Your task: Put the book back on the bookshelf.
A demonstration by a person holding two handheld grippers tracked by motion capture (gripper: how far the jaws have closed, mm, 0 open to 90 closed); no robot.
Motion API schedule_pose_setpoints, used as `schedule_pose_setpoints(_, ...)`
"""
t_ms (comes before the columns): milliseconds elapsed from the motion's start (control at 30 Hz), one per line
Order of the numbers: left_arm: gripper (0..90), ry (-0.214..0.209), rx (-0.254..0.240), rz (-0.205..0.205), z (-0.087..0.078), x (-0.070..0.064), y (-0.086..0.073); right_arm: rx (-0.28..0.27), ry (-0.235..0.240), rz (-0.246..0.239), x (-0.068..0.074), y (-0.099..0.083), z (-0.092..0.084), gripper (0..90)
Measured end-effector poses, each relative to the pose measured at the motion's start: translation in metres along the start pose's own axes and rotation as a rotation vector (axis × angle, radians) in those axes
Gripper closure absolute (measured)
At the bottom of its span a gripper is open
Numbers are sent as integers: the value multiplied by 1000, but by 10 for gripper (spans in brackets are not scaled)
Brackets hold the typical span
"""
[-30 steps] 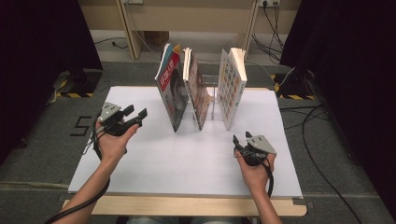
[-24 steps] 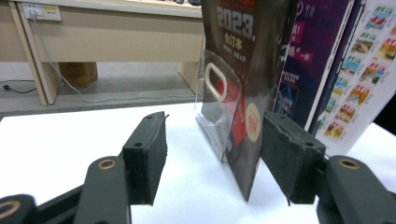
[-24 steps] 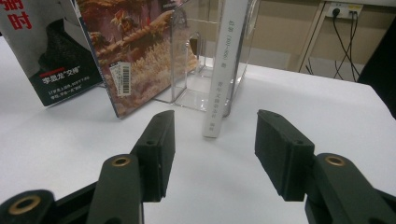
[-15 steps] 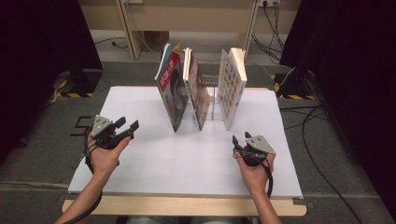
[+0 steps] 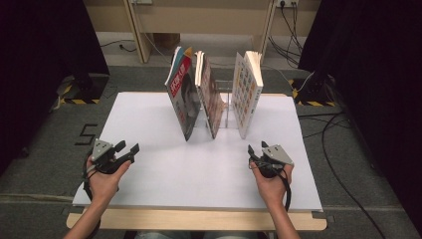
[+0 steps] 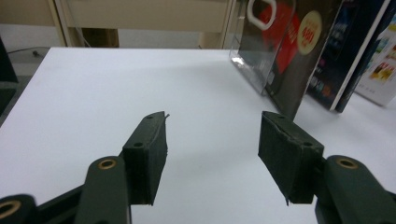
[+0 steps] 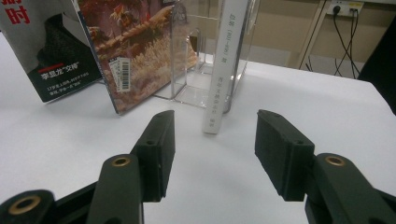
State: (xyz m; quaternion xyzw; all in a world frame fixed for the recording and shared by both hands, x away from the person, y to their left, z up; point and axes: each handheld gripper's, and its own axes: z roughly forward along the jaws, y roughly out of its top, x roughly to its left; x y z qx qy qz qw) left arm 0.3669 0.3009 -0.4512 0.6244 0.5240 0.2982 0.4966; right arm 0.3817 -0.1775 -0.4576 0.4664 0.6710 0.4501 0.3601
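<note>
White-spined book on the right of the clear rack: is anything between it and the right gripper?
Nothing visible. In the right gripper view the open right gripper points straight at the white-spined book leaning against the clear acrylic rack, with bare white tabletop between them. The brown-covered book stands off to the side.

Count on the table
Three books [image 5: 214,94] standing, one clear rack [image 5: 225,107], two grippers [image 5: 127,148], one table [image 5: 199,169].
</note>
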Motion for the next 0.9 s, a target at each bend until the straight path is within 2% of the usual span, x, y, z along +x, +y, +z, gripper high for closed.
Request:
schedule_pose_setpoints(67,413,14,18,-8,-2,6,-10,5,1,1,0,-1,0,484)
schedule_pose_setpoints(300,414,35,34,-38,-5,16,-27,11,6,-2,3,-3,3,484)
schedule_pose_setpoints(500,413,48,31,-57,-7,21,-32,14,7,-5,3,-3,3,484)
schedule_pose_setpoints(900,414,48,34,-101,-12,27,-41,23,23,-4,5,-4,3,480)
